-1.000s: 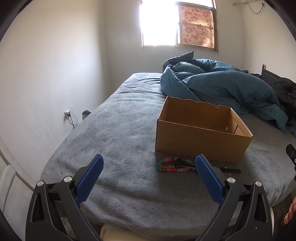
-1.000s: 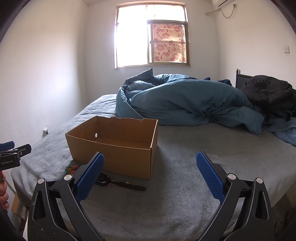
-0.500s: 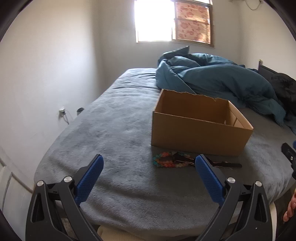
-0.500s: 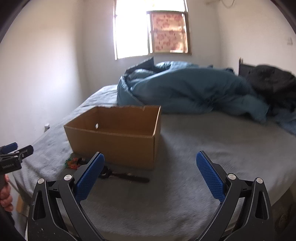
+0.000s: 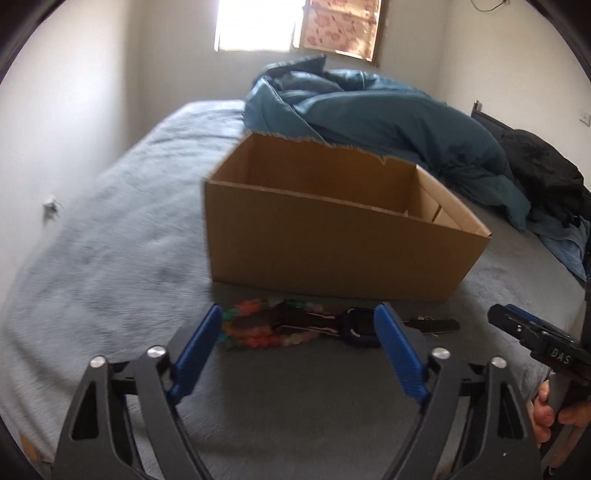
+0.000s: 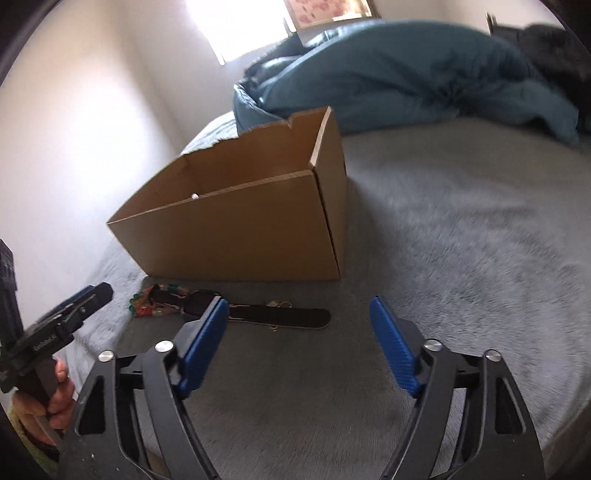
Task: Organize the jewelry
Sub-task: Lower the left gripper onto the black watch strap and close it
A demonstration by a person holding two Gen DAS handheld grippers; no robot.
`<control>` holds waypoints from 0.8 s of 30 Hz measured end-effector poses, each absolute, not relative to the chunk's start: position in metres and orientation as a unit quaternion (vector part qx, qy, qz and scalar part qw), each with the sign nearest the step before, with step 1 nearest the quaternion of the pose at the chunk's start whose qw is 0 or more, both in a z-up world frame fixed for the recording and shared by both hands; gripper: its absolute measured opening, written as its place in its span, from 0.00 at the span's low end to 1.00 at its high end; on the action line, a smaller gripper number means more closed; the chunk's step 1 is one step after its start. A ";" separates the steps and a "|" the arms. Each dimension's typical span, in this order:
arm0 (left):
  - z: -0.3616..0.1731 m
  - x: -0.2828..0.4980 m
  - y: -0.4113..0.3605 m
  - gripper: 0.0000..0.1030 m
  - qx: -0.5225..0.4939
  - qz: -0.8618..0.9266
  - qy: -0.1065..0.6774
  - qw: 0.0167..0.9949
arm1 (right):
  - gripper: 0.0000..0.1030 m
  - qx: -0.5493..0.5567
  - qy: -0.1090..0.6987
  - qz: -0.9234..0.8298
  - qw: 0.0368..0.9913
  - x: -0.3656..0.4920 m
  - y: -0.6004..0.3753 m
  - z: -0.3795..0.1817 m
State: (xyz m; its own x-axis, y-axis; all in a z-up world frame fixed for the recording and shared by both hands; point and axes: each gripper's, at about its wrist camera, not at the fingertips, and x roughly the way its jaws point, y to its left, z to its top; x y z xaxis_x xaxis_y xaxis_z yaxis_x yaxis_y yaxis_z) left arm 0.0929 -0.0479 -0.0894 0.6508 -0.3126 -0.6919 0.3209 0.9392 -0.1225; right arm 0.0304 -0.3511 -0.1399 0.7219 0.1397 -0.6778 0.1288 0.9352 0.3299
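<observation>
Surface: grey blanket-covered bed (image 5: 110,266), motion blur in both views.
Box: open cardboard box (image 5: 332,236) sits on the bed, top edge torn at the back, interior looks empty as far as visible.
Jewelry: beaded bracelet (image 5: 255,326), multicolour beads, lies on the blanket just in front of the box's near wall; also seen in the right wrist view (image 6: 147,304).
Watch: dark strap piece, probably a watch (image 5: 354,326), lies touching the bracelet, strap running toward the right (image 6: 280,317); blur makes the type uncertain.
Left gripper (image 5: 301,332): jaws apart and closing, blue pads either side of the bracelet and watch in view but above them, nothing pressed.
Right gripper (image 6: 299,321): jaws apart and closing, nothing between the pads; strap end sits near the left pad in view.
Hands: person's fingers (image 5: 543,410) on the right gripper's handle; other hand (image 6: 59,398) on the left one.
Background: rumpled teal duvet (image 5: 369,118) behind the box, window (image 5: 255,22) bright.
</observation>
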 end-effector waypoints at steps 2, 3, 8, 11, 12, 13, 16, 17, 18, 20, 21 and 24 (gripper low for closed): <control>-0.099 0.103 -0.054 0.68 0.006 -0.183 0.394 0.901 | 0.65 0.191 0.385 0.007 0.903 0.041 -0.354 -0.151; -0.108 0.111 -0.059 0.63 0.007 -0.187 0.407 0.894 | 0.63 0.198 0.391 0.010 0.899 0.045 -0.357 -0.155; -0.132 0.133 -0.067 0.50 0.005 -0.189 0.446 0.875 | 0.55 0.218 0.409 0.006 0.886 0.054 -0.365 -0.177; -0.141 0.142 -0.069 0.47 0.000 -0.185 0.461 0.868 | 0.52 0.231 0.417 0.008 0.879 0.057 -0.368 -0.186; -0.141 0.145 -0.070 0.47 -0.001 -0.186 0.462 0.867 | 0.51 0.232 0.418 0.009 0.878 0.058 -0.368 -0.188; -0.142 0.146 -0.071 0.47 0.000 -0.187 0.462 0.867 | 0.51 0.232 0.419 0.010 0.878 0.058 -0.367 -0.189; -0.145 0.153 -0.074 0.45 -0.004 -0.185 0.472 0.862 | 0.50 0.234 0.425 0.010 0.874 0.060 -0.368 -0.192; -0.147 0.155 -0.075 0.44 -0.005 -0.182 0.474 0.861 | 0.50 0.237 0.426 0.011 0.873 0.060 -0.369 -0.194; -0.148 0.158 -0.075 0.44 -0.009 -0.181 0.476 0.861 | 0.49 0.239 0.427 0.012 0.872 0.060 -0.369 -0.195; -0.147 0.159 -0.077 0.42 -0.015 -0.182 0.475 0.861 | 0.45 0.243 0.425 0.013 0.872 0.060 -0.371 -0.194; -0.145 0.159 -0.076 0.41 -0.019 -0.185 0.473 0.861 | 0.38 0.248 0.423 0.016 0.871 0.058 -0.372 -0.193; -0.136 0.153 -0.073 0.37 -0.037 -0.208 0.462 0.861 | 0.25 0.275 0.416 0.035 0.866 0.052 -0.375 -0.192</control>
State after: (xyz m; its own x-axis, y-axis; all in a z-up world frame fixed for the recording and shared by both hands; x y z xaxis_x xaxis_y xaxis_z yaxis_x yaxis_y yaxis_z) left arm 0.1534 -0.0730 -0.1361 0.4862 -0.3919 -0.7810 0.3229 0.9111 -0.2561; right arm 0.0518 -0.3754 -0.1919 0.6519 0.2898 -0.7007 0.1669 0.8466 0.5055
